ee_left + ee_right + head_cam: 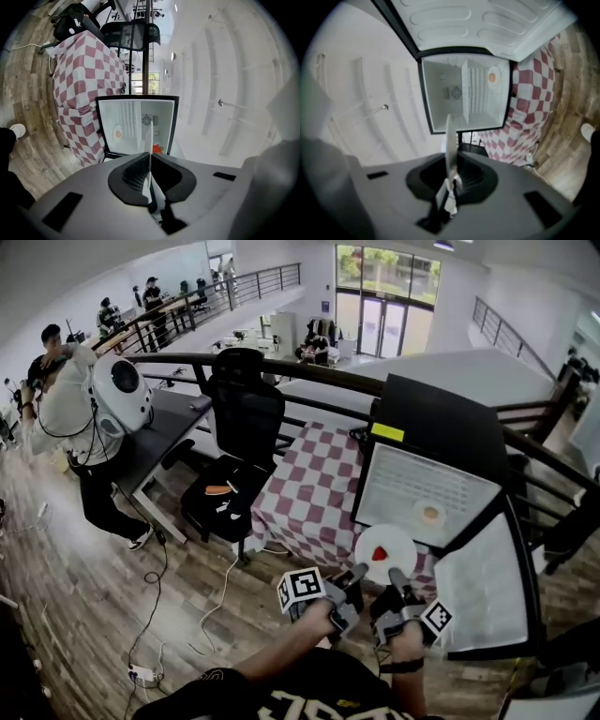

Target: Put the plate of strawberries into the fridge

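White plate (pixel 398 544) clamped by left claw (pixel 359 571), right claw (pixel 395 577)

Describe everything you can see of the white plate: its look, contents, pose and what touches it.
The plate is round, plain white and thin, seemingly smooth ceramic or plastic. A red strawberry lies near its middle. It is held roughly level in the air before the open fridge, resting on nothing. The left gripper and right gripper each pinch its near rim, side by side. In both gripper views it shows edge-on as a thin white line.
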Tool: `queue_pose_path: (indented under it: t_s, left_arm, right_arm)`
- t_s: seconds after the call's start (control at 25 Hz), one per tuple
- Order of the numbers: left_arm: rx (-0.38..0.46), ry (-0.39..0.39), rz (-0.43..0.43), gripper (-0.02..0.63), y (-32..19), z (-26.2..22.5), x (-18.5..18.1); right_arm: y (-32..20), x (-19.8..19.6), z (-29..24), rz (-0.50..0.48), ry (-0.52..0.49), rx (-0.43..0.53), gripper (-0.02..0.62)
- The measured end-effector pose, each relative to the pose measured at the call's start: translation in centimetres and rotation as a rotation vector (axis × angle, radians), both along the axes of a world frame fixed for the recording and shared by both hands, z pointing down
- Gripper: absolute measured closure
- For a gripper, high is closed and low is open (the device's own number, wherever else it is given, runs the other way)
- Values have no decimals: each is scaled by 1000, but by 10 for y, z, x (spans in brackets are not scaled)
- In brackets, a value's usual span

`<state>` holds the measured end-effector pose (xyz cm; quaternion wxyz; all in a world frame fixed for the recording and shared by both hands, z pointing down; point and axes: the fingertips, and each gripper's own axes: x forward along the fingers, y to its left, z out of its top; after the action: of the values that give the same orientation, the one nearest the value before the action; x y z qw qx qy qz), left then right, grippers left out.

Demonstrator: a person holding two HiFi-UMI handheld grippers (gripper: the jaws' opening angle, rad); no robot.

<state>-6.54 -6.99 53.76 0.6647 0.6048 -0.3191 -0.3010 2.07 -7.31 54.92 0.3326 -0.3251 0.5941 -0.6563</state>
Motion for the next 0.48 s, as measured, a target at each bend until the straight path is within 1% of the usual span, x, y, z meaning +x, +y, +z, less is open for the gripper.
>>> queue_pose_path:
  t_s: [0.24, 0.48]
  left_arm:
    - [-12, 12, -2, 572, -41, -3, -23]
    - [-37, 24, 0, 572, -72, 0, -30]
  right_arm:
    - [-44, -23, -1, -16, 11, -16, 554]
    - [-76, -31, -3, -37, 24, 6, 554]
